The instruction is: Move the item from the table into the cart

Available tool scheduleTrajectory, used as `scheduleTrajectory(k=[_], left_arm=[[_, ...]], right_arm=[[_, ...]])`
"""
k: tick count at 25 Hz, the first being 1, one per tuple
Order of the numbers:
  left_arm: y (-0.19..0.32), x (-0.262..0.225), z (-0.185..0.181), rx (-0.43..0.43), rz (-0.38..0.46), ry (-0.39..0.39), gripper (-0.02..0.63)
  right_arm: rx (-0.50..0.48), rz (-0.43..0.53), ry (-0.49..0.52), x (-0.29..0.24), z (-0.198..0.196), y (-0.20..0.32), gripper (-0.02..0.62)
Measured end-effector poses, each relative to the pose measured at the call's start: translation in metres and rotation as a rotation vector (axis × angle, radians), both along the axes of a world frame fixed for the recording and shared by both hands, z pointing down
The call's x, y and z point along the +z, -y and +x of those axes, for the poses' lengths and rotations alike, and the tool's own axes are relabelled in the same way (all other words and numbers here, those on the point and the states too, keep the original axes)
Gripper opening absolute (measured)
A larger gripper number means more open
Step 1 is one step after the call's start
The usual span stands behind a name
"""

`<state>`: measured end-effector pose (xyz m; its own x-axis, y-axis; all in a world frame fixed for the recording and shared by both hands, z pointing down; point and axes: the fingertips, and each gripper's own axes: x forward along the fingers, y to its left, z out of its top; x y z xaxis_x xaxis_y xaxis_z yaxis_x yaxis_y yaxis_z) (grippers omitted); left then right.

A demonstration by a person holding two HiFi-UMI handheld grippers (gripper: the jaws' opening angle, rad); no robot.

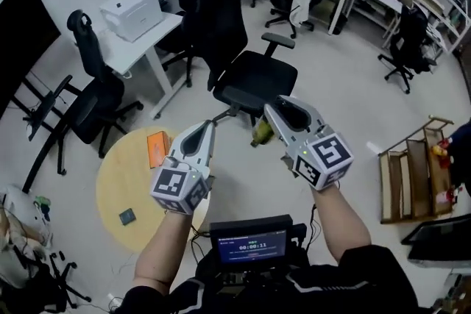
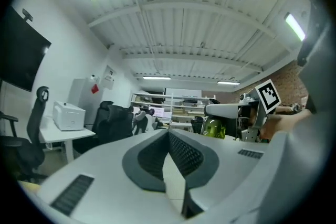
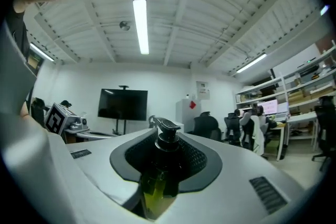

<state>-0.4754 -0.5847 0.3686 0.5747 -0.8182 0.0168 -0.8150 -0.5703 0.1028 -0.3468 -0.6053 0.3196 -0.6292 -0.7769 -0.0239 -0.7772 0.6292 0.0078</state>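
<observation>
My right gripper (image 1: 271,121) is shut on a yellow-green pump bottle (image 1: 260,132) and holds it in the air above the floor. In the right gripper view the bottle (image 3: 157,178) stands between the dark pads, its black pump head (image 3: 167,135) sticking out past them. My left gripper (image 1: 208,127) is shut with nothing in it, raised beside the right one. From the left gripper view the pads (image 2: 184,155) meet, and the bottle (image 2: 213,127) shows in the other gripper. The wooden cart (image 1: 412,173) stands at the right.
A round yellow table (image 1: 121,187) at the lower left carries an orange item (image 1: 157,148) and a small dark item (image 1: 127,216). Black office chairs (image 1: 243,70) and a white desk with a printer (image 1: 132,12) stand ahead. A screen unit (image 1: 250,243) sits at my waist.
</observation>
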Motion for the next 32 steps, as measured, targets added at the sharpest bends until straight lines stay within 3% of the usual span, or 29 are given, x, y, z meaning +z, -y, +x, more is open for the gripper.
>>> scheduleTrajectory(k=[7, 15, 25, 32], left_arm=[[-0.014, 0.006, 0.272, 0.299, -0.011, -0.018, 0.003], [-0.067, 0.009, 0.482, 0.637, 0.007, -0.006, 0.003], [-0.173, 0.028, 0.635, 1.100, 0.000, -0.003, 0.003], [-0.346, 0.022, 0.721, 1.382, 0.004, -0.025, 0.003]], right_arm=[[0.268, 0.018, -0.028, 0.001, 0.263, -0.058, 0.103], [0.621, 0.016, -0.019, 0.006, 0.465, -0.158, 0.103], [1.084, 0.018, 0.005, 0.021, 0.578, -0.314, 0.104], [1.383, 0.007, 0.014, 0.028, 0.616, -0.511, 0.103]])
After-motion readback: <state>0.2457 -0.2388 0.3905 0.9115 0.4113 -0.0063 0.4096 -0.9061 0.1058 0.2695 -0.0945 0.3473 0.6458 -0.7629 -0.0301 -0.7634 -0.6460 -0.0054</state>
